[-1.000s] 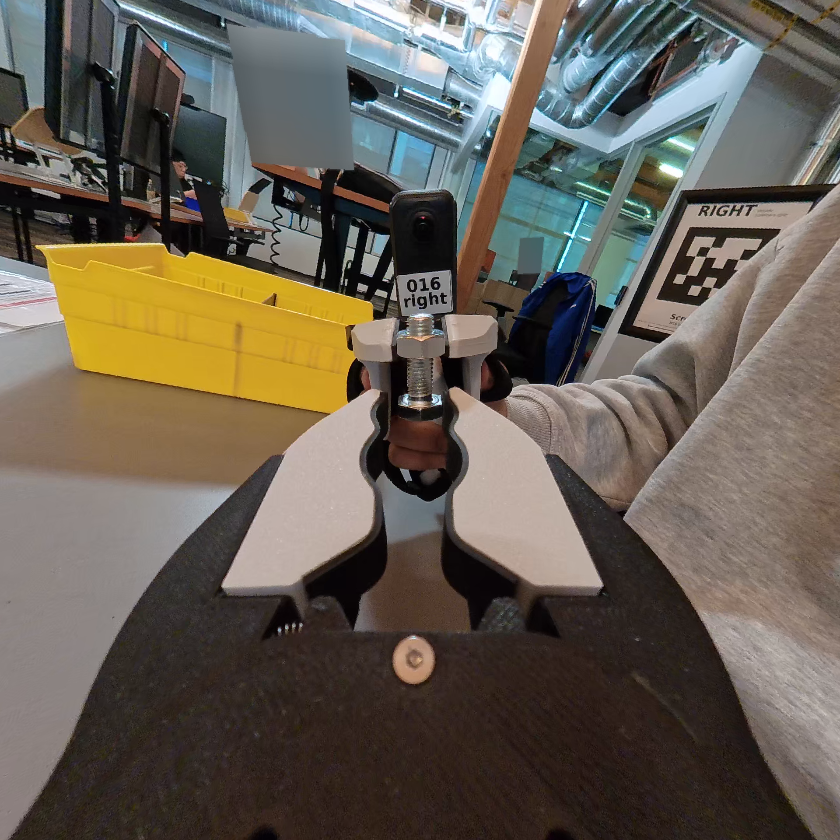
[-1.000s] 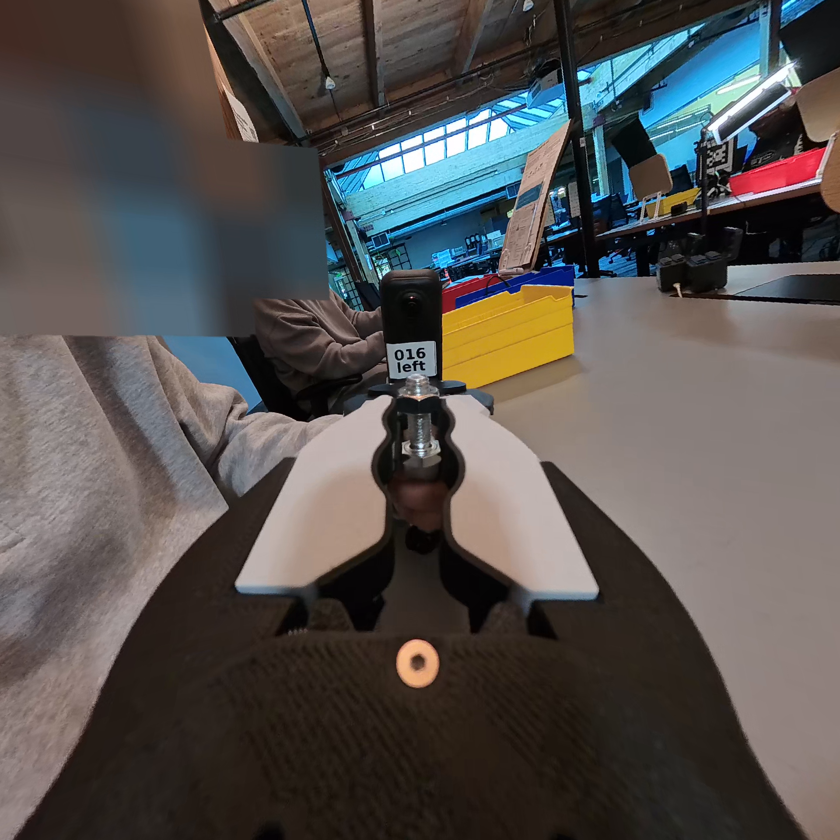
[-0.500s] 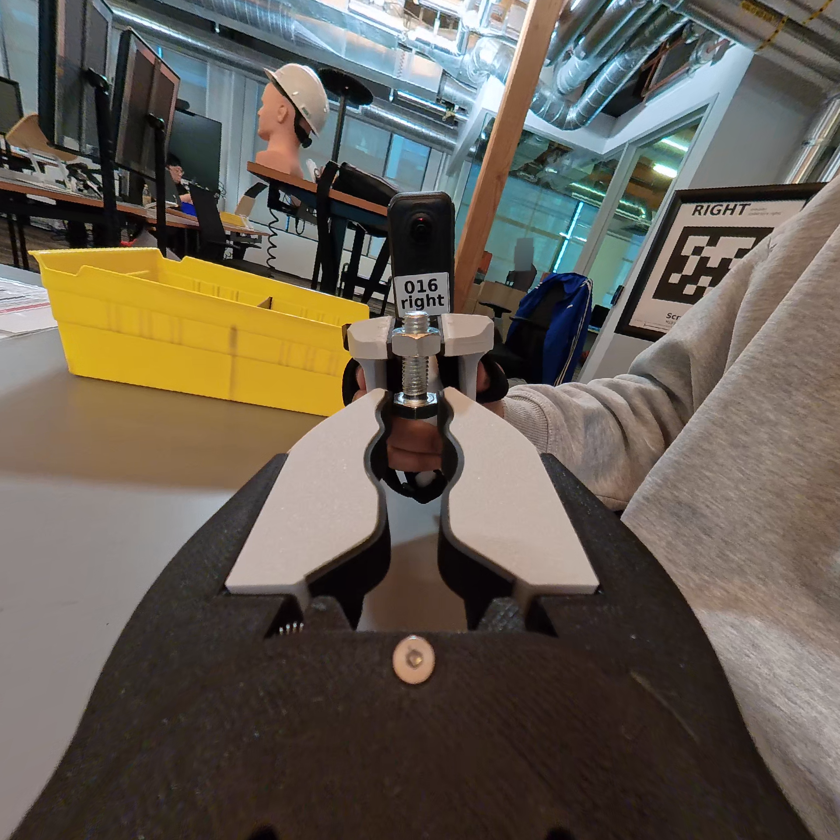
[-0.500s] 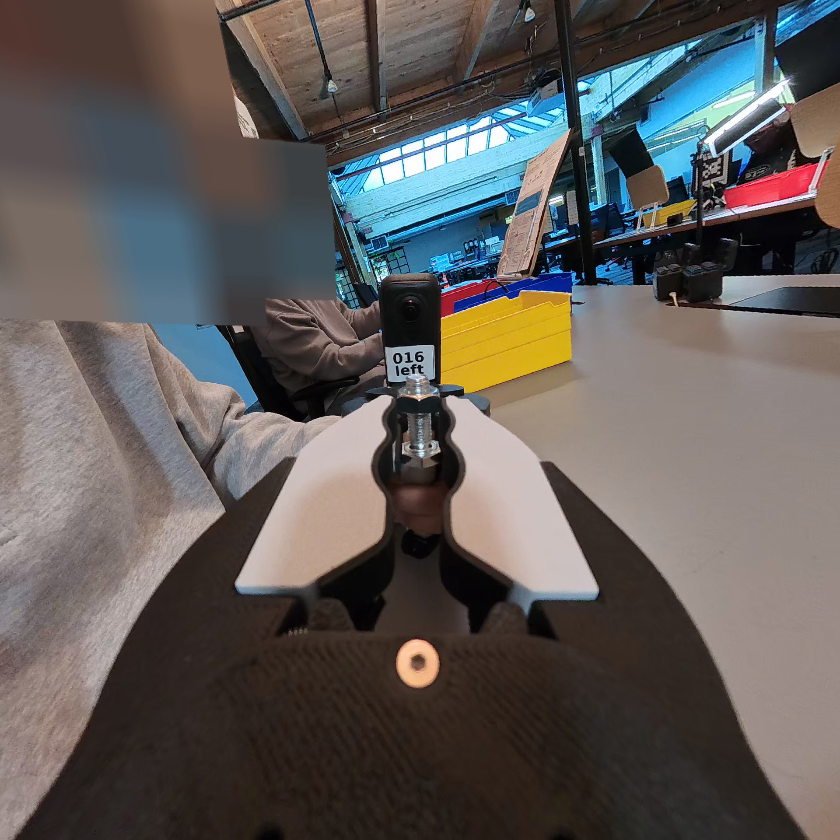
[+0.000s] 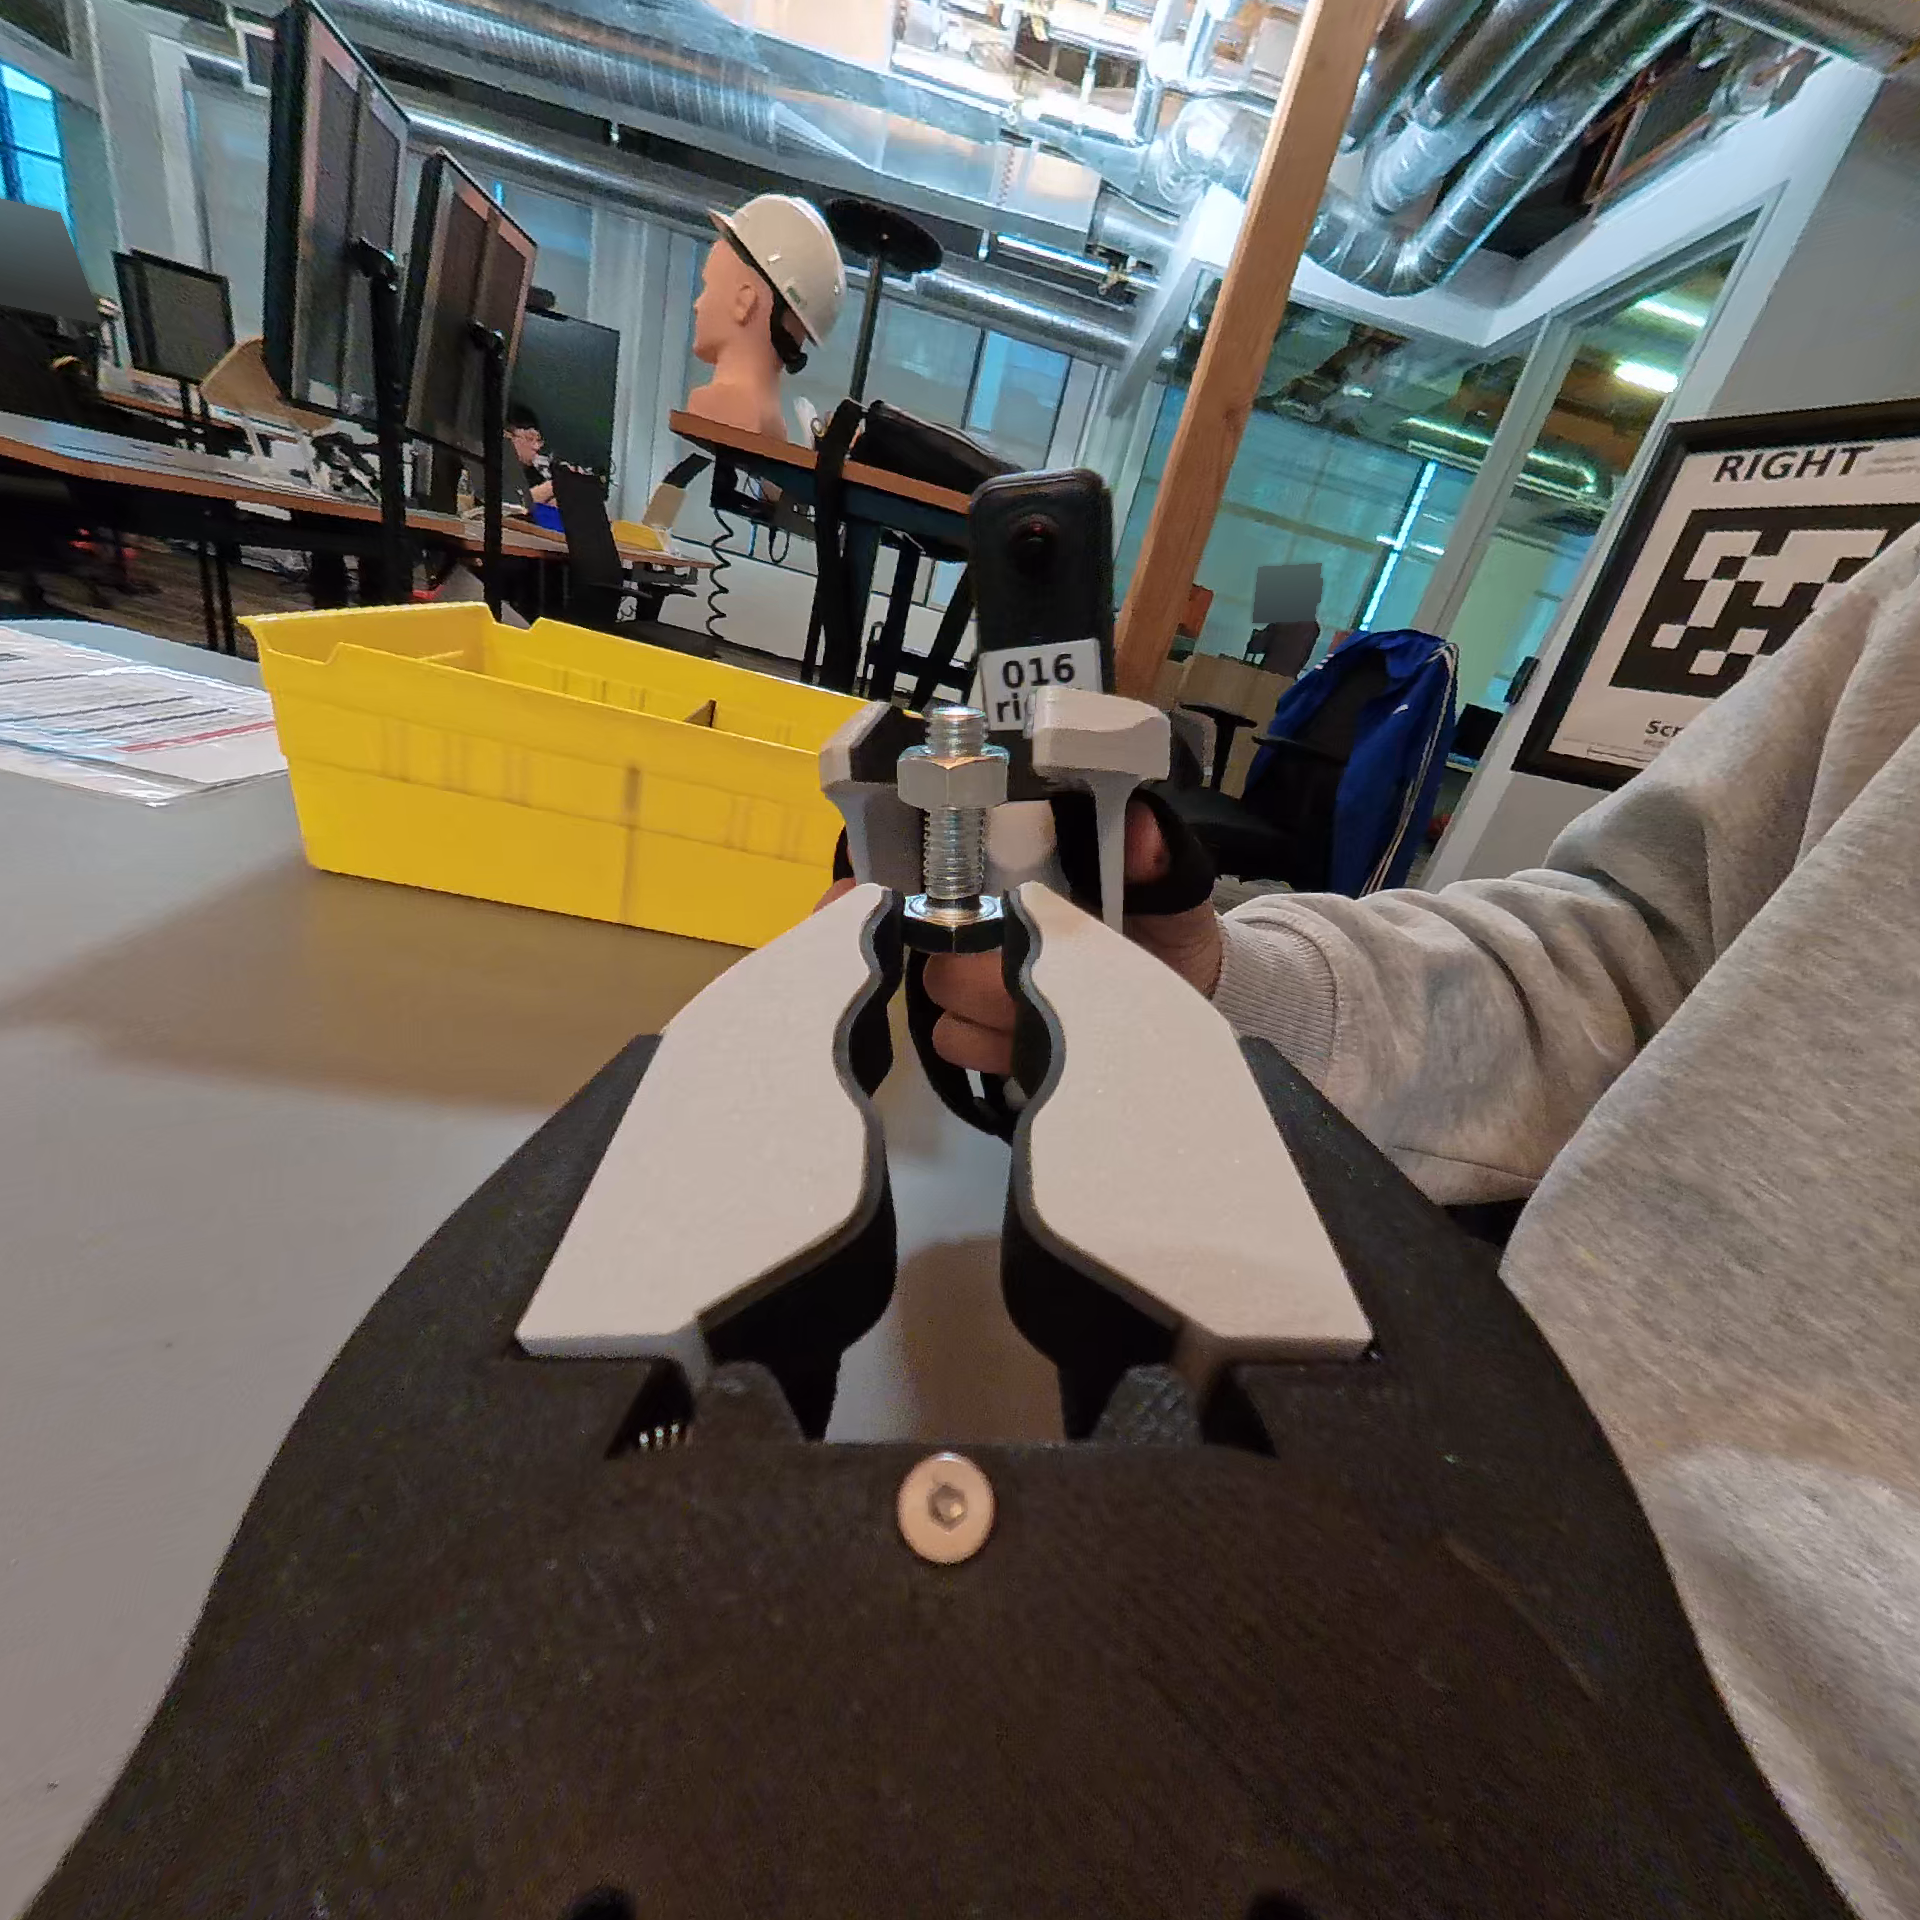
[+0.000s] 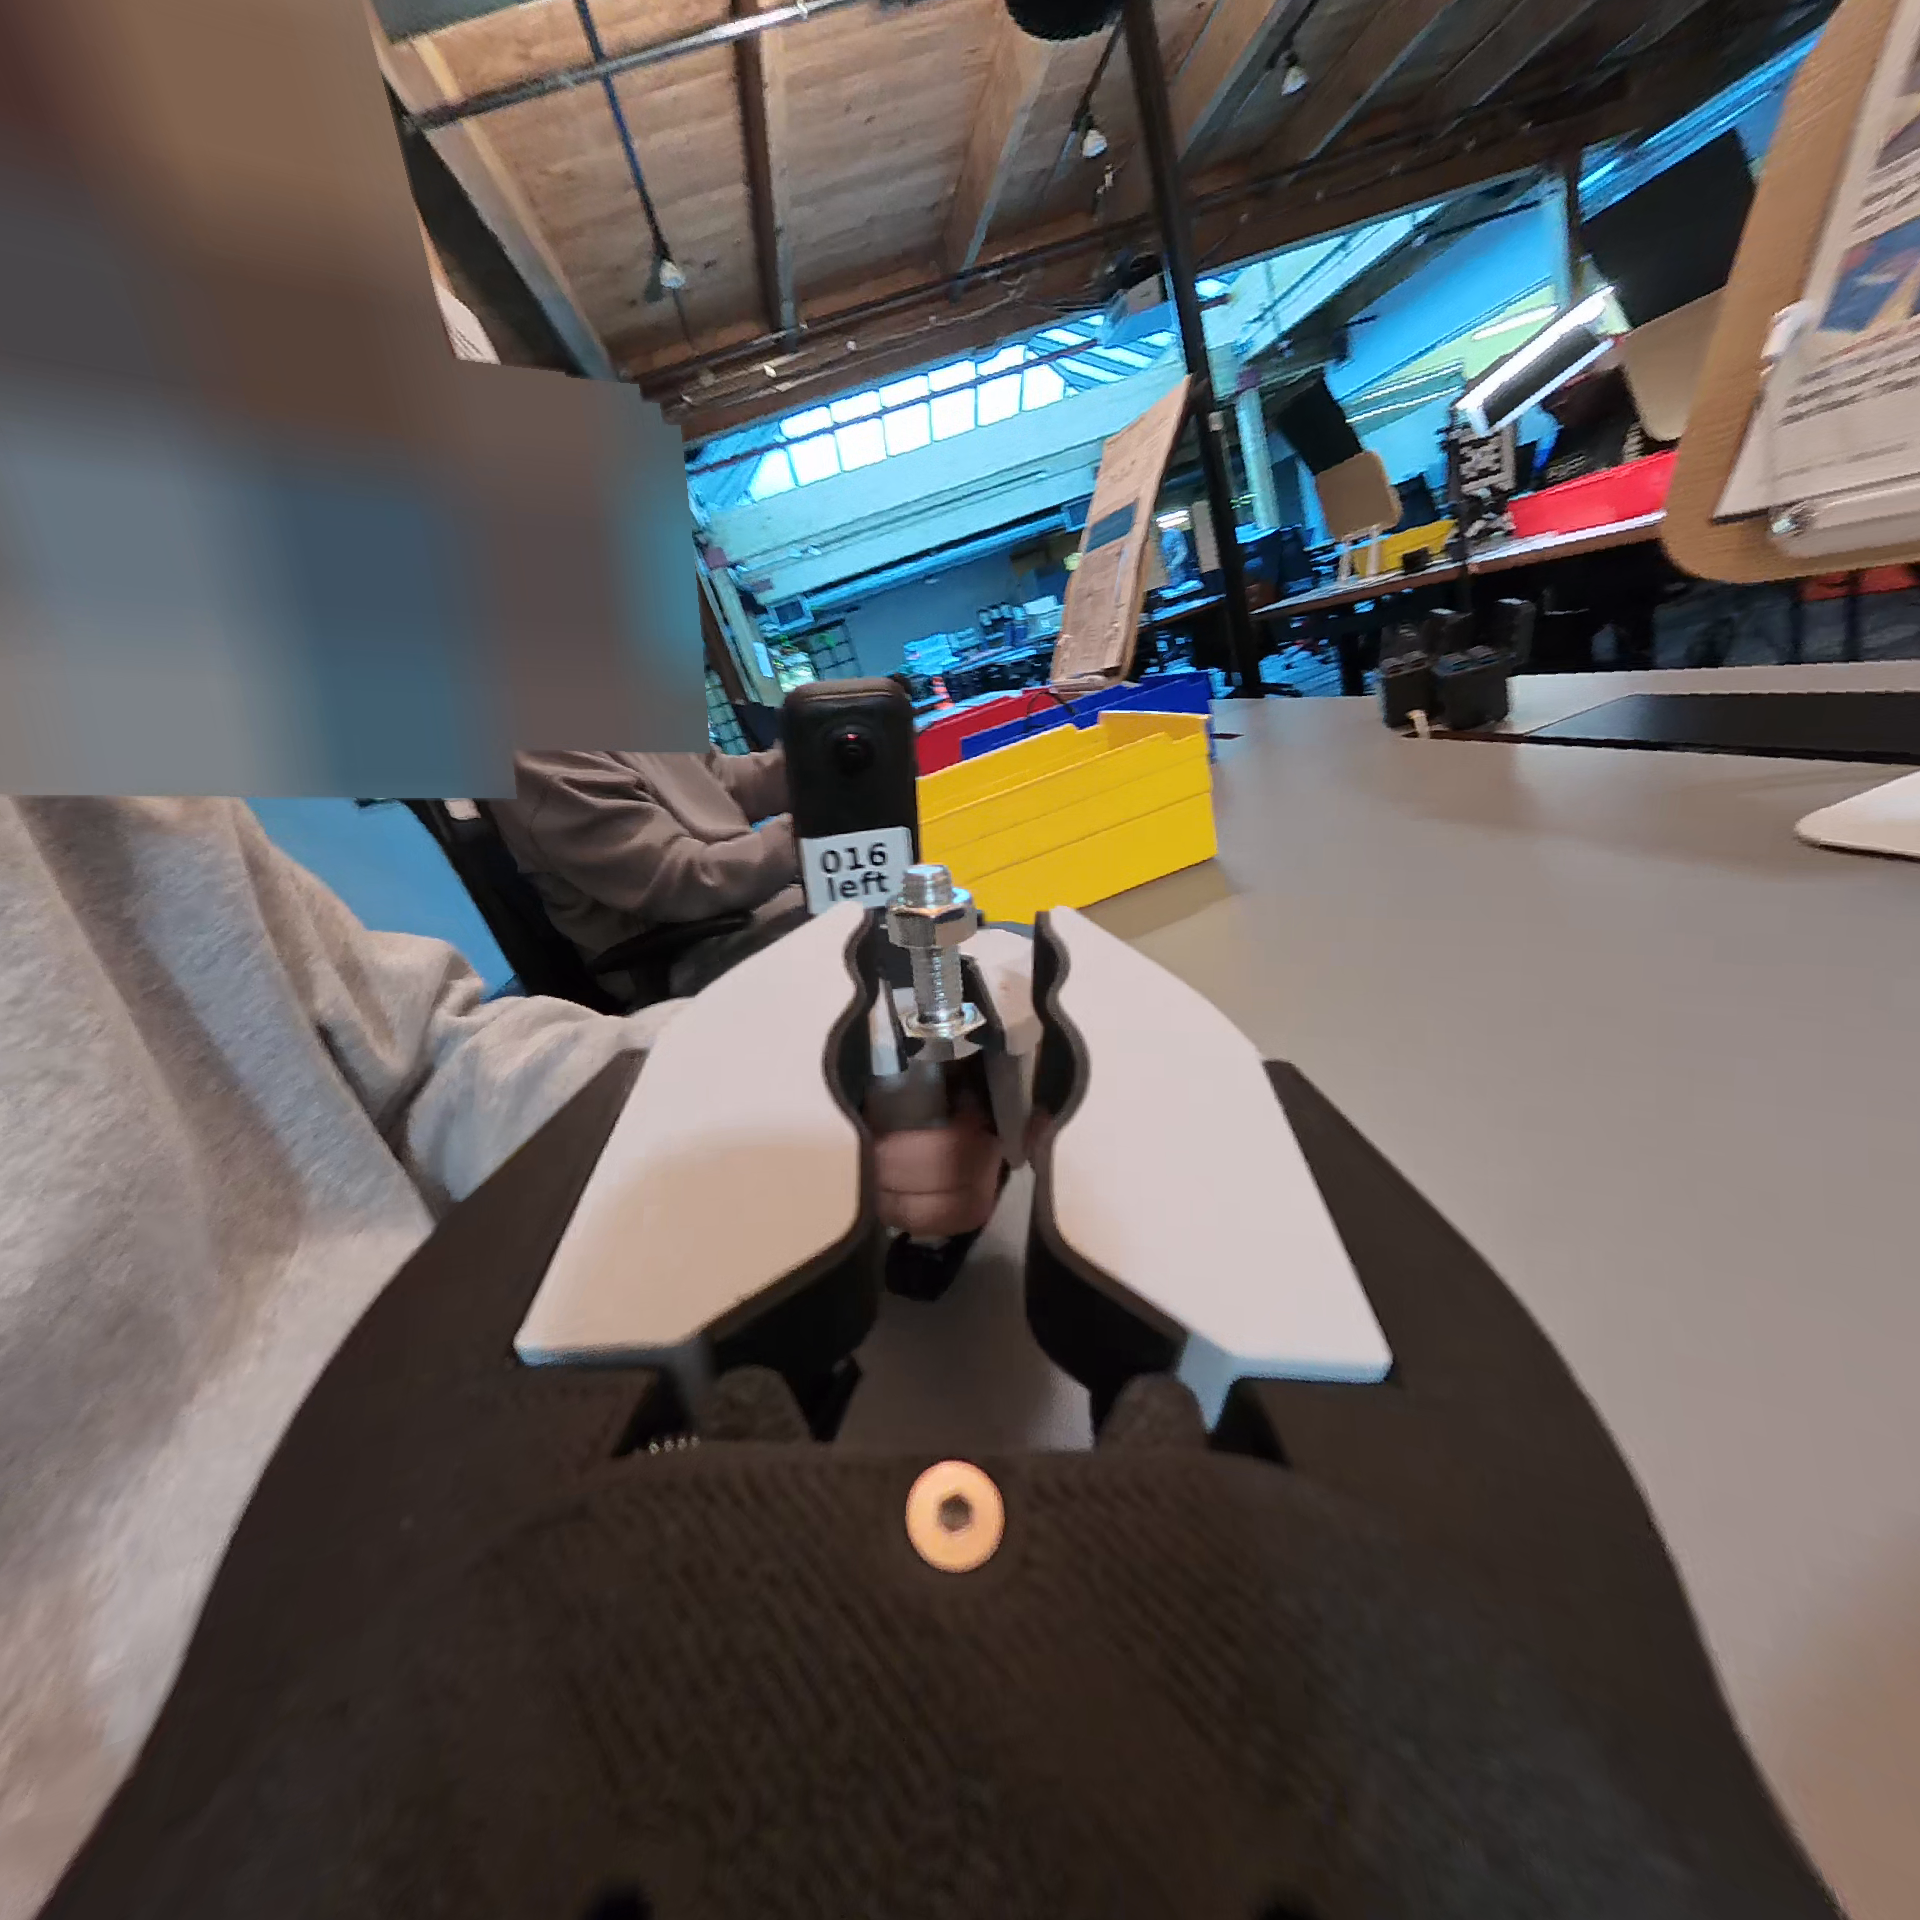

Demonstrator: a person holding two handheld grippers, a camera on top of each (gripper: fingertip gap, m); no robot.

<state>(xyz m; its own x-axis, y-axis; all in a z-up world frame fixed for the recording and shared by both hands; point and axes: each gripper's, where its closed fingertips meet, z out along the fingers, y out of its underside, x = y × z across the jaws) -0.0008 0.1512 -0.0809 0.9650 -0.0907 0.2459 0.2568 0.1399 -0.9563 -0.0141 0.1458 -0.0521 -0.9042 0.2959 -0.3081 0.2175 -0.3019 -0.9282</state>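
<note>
A silver threaded bolt [image 5: 953,842] stands upright above the grey table [image 5: 260,1143]. My left gripper [image 5: 951,925] is shut on the bolt's lower end, at the washer and dark head. A silver hex nut [image 5: 951,774] sits near the bolt's top. My right gripper [image 6: 951,930] faces the left one. Its jaws stand around the nut [image 6: 928,920] and are slightly open, with a gap on the right side. In the left wrist view the right gripper's fingers [image 5: 1091,727] are turned at an angle, and a hand holds its handle behind them.
A yellow divided bin [image 5: 520,769] stands on the table behind the grippers; it also shows in the right wrist view [image 6: 1070,821] with blue and red bins behind it. A person's grey sleeve [image 5: 1455,987] fills the right side. A printed sheet [image 5: 104,707] lies far left. My left and right fingertips are right by each other.
The right gripper has swung sideways around the bolt and its jaws have widened off the nut. The left gripper still holds the bolt's lower end. Both cameras have tilted a little.
</note>
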